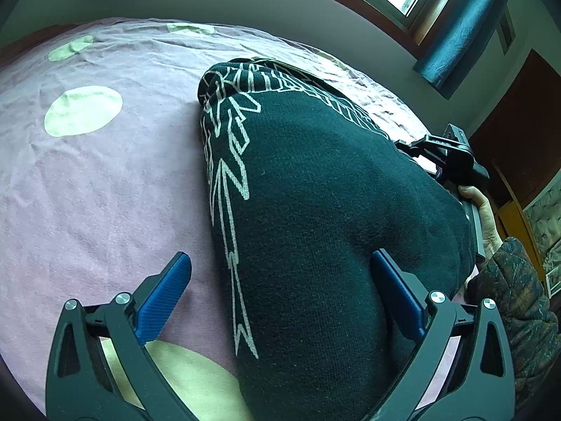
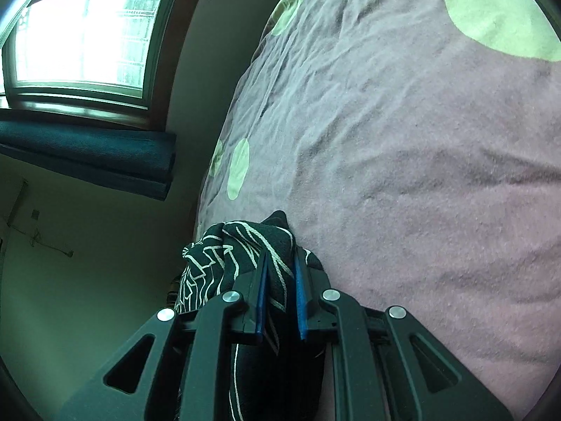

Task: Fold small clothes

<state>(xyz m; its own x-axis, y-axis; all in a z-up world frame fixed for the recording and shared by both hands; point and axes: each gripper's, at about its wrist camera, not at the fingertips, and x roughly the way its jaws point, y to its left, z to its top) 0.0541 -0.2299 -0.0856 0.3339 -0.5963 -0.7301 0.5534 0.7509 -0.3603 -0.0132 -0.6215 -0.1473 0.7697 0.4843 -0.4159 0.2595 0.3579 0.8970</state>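
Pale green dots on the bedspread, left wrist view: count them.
4. One large dot at left, one at the far left edge, one at the far top edge, one nearest, partly under the black garment. The garment may hide more.

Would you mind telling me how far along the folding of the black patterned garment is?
Little looks done: the black garment lies bunched on the purple bedspread, with no neat fold visible. In hand: the right tongs are clamped on one bunched end, while the left tongs stand open, with the garment between them. Left: grip, spread and fold.
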